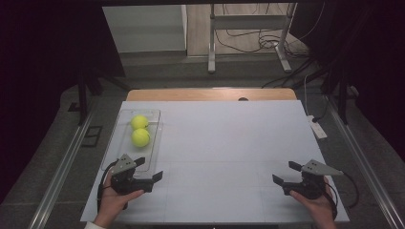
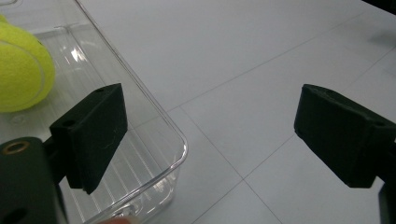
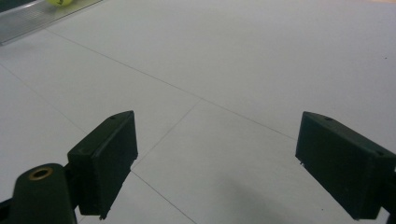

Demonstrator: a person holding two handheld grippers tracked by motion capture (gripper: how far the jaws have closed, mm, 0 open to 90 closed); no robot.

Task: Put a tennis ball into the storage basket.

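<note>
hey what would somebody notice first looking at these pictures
Two bright yellow-green tennis balls, the far one and the near one, lie together in a clear tray at the white table's left side. At the near edge, the left gripper and right gripper wait with jaws open, holding nothing.

My left gripper (image 1: 149, 168) and my right gripper (image 1: 282, 173) are matte black, each with two blocky rectangular jaws and a grey three-cornered plate on top. A brass-ringed hole sits at the base of one jaw. Black cables loop back from both bodies past my wrists.
</note>
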